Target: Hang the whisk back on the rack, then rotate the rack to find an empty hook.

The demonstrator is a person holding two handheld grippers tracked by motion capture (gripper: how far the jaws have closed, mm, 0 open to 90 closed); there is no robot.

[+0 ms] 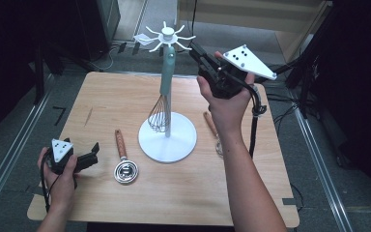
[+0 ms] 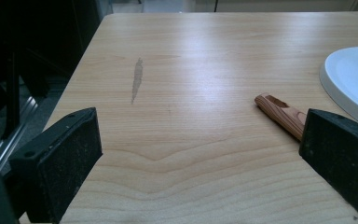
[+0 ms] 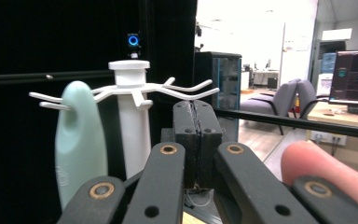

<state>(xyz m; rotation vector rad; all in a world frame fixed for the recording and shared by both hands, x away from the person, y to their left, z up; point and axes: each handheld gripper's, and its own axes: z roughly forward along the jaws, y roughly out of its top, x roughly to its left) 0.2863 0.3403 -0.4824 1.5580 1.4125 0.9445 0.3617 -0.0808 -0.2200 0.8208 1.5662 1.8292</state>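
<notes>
- A light wooden table (image 1: 101, 96) spans the middle of the high view.
- A dark scuff mark (image 2: 136, 79) lies on its top, upper left in the left gripper view.
- Metal floor rails (image 1: 9, 154) run along the left edge of the high view.
- Grey office chairs (image 3: 289, 100) stand right of centre in the right gripper view.
- A lit monitor (image 3: 356, 77) sits at that view's right edge.
- A blue ring light (image 3: 133, 40) glows at its upper left.

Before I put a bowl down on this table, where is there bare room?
The far-left corner of the table is bare. The near edge, between the two forearms and below the strainer, is free too. Around the white stand it is crowded: the hanging whisk, the strainer to its left and another wooden-handled utensil to its right.
</notes>
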